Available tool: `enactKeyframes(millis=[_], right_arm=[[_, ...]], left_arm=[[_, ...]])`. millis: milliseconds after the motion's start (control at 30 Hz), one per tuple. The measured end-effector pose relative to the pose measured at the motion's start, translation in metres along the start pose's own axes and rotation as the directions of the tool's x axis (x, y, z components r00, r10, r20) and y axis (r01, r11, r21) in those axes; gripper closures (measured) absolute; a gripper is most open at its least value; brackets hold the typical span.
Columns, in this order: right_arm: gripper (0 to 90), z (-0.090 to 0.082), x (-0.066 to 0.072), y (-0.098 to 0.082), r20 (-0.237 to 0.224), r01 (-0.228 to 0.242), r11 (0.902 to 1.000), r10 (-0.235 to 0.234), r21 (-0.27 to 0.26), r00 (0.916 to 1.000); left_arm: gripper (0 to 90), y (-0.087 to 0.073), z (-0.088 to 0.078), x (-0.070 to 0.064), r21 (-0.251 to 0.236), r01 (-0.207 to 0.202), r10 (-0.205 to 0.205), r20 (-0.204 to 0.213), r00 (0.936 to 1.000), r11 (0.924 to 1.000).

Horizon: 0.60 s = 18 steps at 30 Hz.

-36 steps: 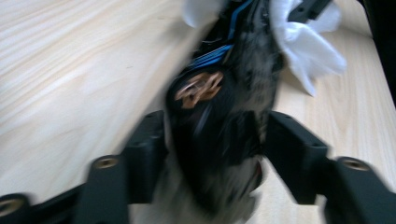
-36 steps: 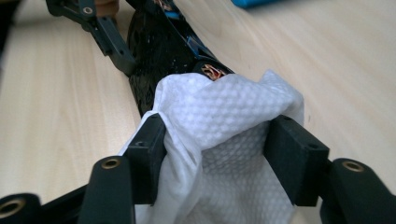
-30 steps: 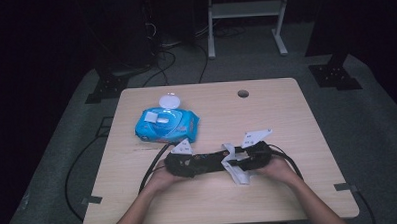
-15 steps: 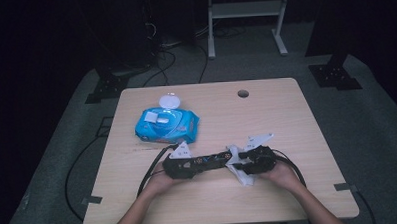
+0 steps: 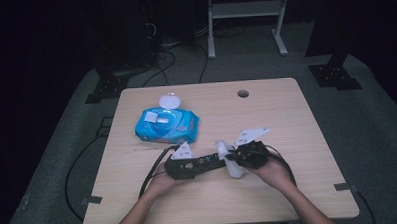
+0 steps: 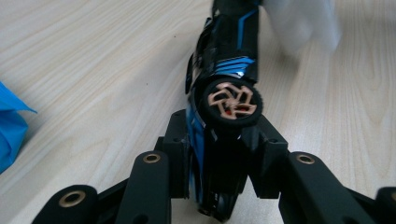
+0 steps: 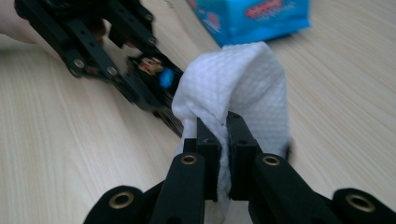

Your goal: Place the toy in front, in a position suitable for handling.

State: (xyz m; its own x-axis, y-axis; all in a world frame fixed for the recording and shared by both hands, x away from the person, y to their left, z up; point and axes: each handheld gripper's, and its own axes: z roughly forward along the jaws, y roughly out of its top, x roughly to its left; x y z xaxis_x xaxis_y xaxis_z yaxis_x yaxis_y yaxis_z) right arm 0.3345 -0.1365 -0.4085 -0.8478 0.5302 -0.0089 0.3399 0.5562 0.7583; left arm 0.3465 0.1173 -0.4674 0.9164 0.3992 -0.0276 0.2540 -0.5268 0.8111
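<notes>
A black and blue toy car (image 6: 224, 93) lies on its side between the jaws of my left gripper (image 6: 219, 158), one bronze-spoked wheel facing the camera. Those jaws have just been closing and now press on the car. In the high view the left gripper (image 5: 201, 165) points right, with the car (image 5: 213, 161) sticking out toward the right gripper (image 5: 234, 159). My right gripper (image 7: 223, 140) is shut on a folded white wet wipe (image 7: 238, 88), having just closed on it. The wipe (image 5: 228, 163) hangs against the car's far end (image 7: 149, 79).
A blue pack of wet wipes (image 5: 166, 124) with its white lid flipped open lies on the wooden table (image 5: 287, 119) behind the left hand. A round cable hole (image 5: 243, 94) sits near the far edge. Black cables trail off the table's left side.
My right gripper has closed on the wipe and lifted it slightly beside the car. The left hand and the car have stayed where they were.
</notes>
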Motion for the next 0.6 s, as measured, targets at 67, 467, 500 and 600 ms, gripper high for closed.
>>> enactKeyframes(millis=[67,467,500,600], right_arm=[[85.8,0.015,0.009,0.009,-0.034,0.006,0.9999,-0.007,-0.009,0.9994],[85.9,0.020,-0.004,0.012,-0.017,-0.058,0.9983,0.058,-0.001,0.9982],[85.9,0.018,-0.005,0.013,-0.011,-0.066,0.9978,0.066,-0.005,0.9978],[86.0,0.016,0.000,0.019,-0.039,-0.077,0.9960,0.076,-0.044,0.9964]], left_arm=[[65.2,0.001,0.000,-0.002,-0.004,-0.006,0.006,-0.006,1.0000,1.0000],[67.3,0.000,-0.002,0.001,-0.019,-0.010,0.009,-0.019,0.9998,0.9998],[67.3,0.000,-0.002,0.000,-0.020,-0.010,0.009,-0.020,0.9998,0.9997],[67.3,0.001,0.000,0.000,-0.021,-0.003,0.003,-0.016,0.9999,0.9998]])
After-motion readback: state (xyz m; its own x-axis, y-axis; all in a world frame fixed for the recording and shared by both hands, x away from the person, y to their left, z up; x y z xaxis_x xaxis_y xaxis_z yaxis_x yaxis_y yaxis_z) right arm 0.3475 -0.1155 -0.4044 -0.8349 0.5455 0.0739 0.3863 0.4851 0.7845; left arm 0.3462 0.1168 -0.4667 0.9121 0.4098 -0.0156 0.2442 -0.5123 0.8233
